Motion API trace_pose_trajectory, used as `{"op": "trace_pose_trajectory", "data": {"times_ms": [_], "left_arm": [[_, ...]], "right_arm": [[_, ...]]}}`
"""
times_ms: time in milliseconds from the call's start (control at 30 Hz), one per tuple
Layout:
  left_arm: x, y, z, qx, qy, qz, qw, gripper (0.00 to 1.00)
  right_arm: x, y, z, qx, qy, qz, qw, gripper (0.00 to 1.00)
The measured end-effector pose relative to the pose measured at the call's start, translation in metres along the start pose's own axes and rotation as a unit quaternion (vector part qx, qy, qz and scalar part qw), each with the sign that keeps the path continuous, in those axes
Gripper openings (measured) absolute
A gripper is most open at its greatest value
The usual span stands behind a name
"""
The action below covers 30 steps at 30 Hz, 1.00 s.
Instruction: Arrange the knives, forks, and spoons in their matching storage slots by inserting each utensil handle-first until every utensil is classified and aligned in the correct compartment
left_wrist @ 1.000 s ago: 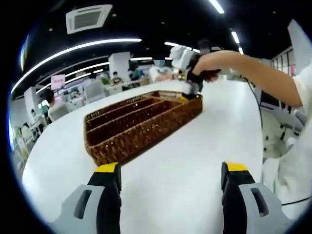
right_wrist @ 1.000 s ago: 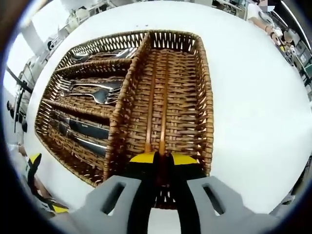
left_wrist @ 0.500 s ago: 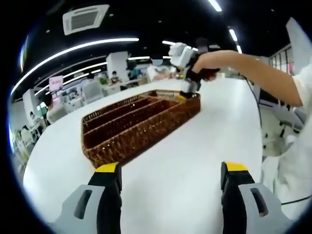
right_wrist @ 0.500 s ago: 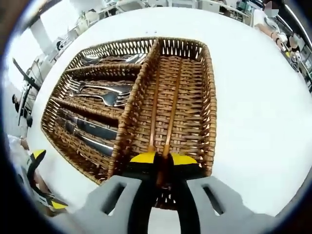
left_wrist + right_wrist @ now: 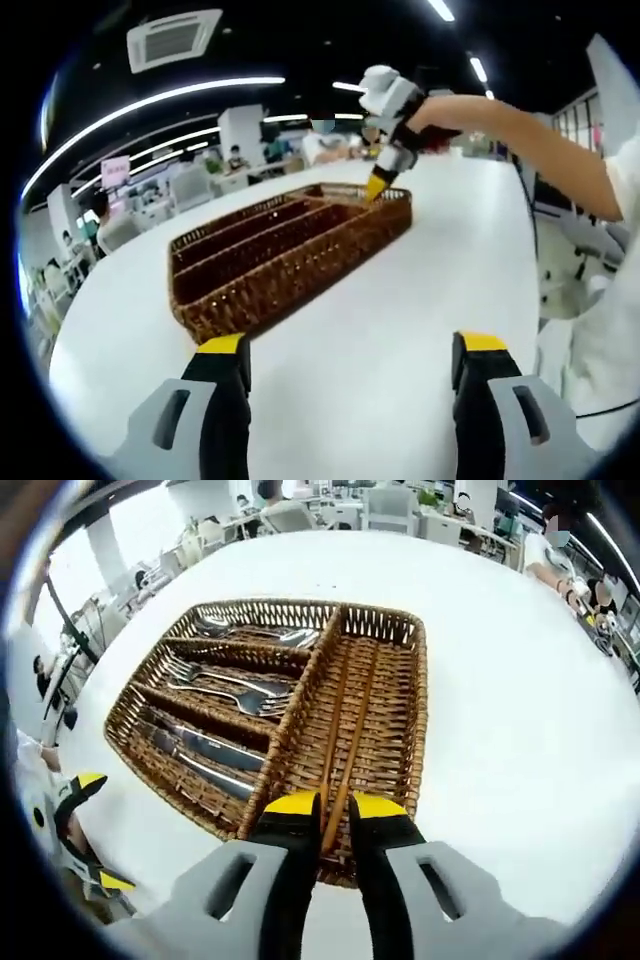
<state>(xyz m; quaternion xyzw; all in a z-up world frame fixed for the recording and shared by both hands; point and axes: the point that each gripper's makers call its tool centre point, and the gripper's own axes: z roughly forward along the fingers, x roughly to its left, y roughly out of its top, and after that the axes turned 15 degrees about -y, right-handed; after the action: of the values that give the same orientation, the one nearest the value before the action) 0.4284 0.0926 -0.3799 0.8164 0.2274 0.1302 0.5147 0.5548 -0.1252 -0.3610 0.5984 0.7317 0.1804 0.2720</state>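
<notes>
A brown wicker basket [image 5: 421, 730] lies on the white table [image 5: 520, 710]. Its three narrow slots hold spoons [image 5: 255, 632], forks [image 5: 225, 680] and knives [image 5: 200, 750]. Two brown chopsticks [image 5: 355, 720] lie along the wide compartment. Their near ends run into the narrow gap of my right gripper [image 5: 335, 805], which is shut on them just above the basket's near end. In the left gripper view that right gripper [image 5: 376, 186] hovers tilted over the far end of the basket [image 5: 290, 270]. My left gripper [image 5: 350, 345] is open over bare table, short of the basket.
A person's arm [image 5: 520, 140] reaches in from the right, holding the right gripper. The table [image 5: 420, 280] stretches wide around the basket. My left gripper [image 5: 98, 830] shows at the table's lower left edge. Desks, chairs and people fill the room beyond.
The right gripper has risen from inside the wide compartment to above the basket's end, still closed around the chopsticks' near ends. The left gripper has stayed where it was.
</notes>
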Motion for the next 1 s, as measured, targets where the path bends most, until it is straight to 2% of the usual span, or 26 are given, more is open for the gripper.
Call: {"op": "trace_pose_trajectory", "data": {"times_ms": [67,133,200,367,600,1000], "left_arm": [[0.001,0.000,-0.001,-0.004,0.002,-0.002,1.0000,0.83],[0.001,0.000,-0.002,-0.006,0.004,-0.006,1.0000,0.83],[0.002,-0.002,-0.003,-0.003,0.006,-0.007,1.0000,0.83],[0.000,-0.003,-0.002,0.000,0.004,-0.007,1.0000,0.83],[-0.001,0.000,-0.001,0.000,0.004,-0.003,1.0000,0.83],[0.001,-0.005,-0.003,0.005,0.005,-0.007,0.9999,0.83]], "right_arm": [[0.001,0.005,-0.007,-0.046,0.005,-0.014,0.9988,0.15],[0.001,0.001,-0.011,-0.042,0.006,-0.007,0.9991,0.16],[0.002,0.003,-0.016,-0.063,0.010,-0.019,0.9978,0.16],[0.004,0.003,-0.023,-0.076,0.018,-0.013,0.9969,0.19],[0.004,0.007,-0.024,-0.099,0.025,-0.022,0.9946,0.24],[0.005,0.008,-0.027,-0.131,0.039,-0.037,0.9900,0.25]]}}
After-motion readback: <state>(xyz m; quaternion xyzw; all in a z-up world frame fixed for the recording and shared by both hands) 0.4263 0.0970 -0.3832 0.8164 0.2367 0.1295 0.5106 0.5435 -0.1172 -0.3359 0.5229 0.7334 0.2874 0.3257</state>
